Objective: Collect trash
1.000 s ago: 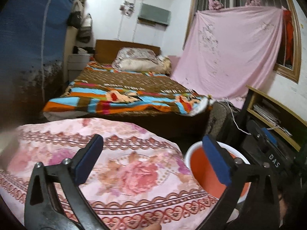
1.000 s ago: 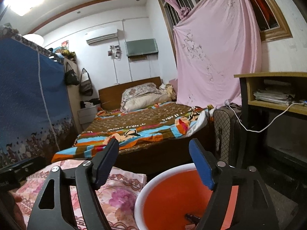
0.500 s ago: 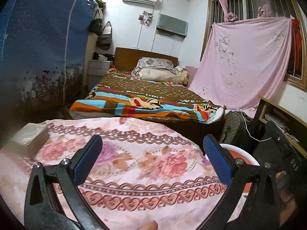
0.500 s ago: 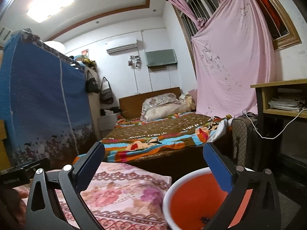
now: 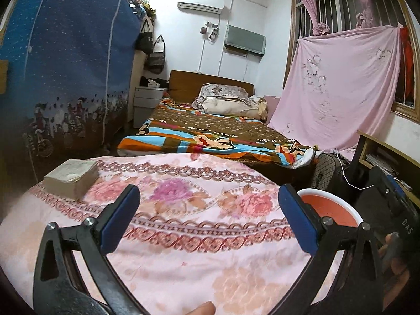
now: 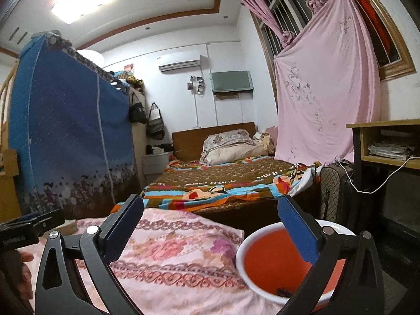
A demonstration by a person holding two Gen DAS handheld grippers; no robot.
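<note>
One orange basin (image 6: 275, 262) holds perhaps one dark scrap (image 6: 284, 292); one box (image 5: 71, 176).

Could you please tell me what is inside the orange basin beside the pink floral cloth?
In the right wrist view, one small dark item lies at the bottom of the basin; what it is cannot be told. The right gripper covers part of the basin's inside.

- The round plastic basin (image 6: 265, 262) was orange inside with a white rim.
- The pale pink floral-printed cloth (image 5: 183, 223) carried red chain-pattern bands.
- The tall fabric wardrobe (image 5: 65, 65) was blue with white speckles.
- Gripper pads (image 5: 118, 218) were blue on black arms.
</note>
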